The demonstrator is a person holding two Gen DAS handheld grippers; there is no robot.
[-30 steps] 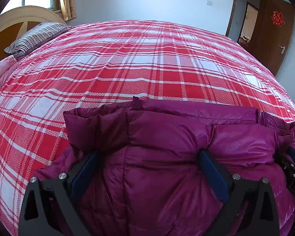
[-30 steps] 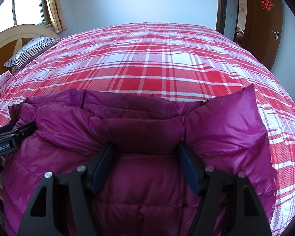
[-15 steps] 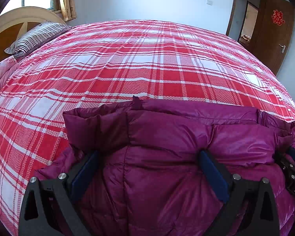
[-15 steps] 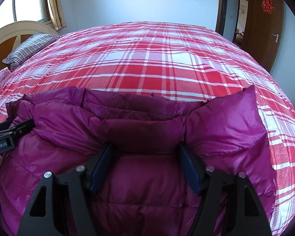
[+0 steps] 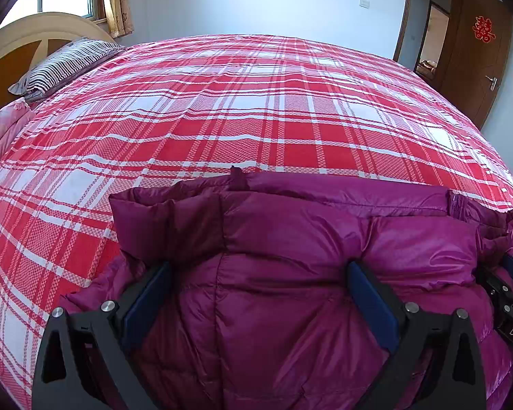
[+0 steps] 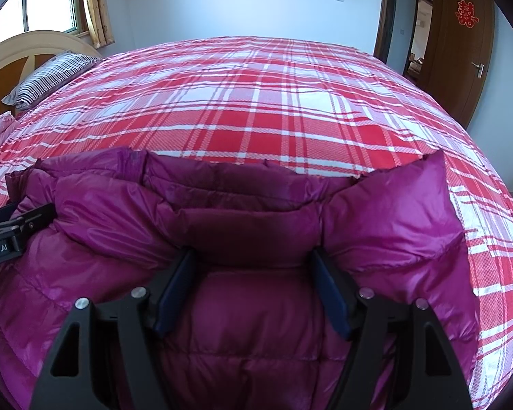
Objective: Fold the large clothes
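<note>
1. Bedroom, plaid bed; purple down jacket lower frame, bunched.
2. Left gripper, right gripper: jaws wide, pressed into padding; grasp unclear.
3. Mid-fold; next likely needs clamping first.

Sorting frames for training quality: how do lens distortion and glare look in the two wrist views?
Left wrist view: fisheye bulges the plaid bedspread into a dome, dark corner vignette, sharp. Right wrist view: same bulge, sunlit sheen on the purple down jacket, window blown out.

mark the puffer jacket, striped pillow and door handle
puffer jacket (image 5: pixel 290 307): left wrist view, quilted front panel.
striped pillow (image 5: pixel 65 65): left wrist view, middle of its top face.
door handle (image 6: pixel 478 67): right wrist view, the lever.
</note>
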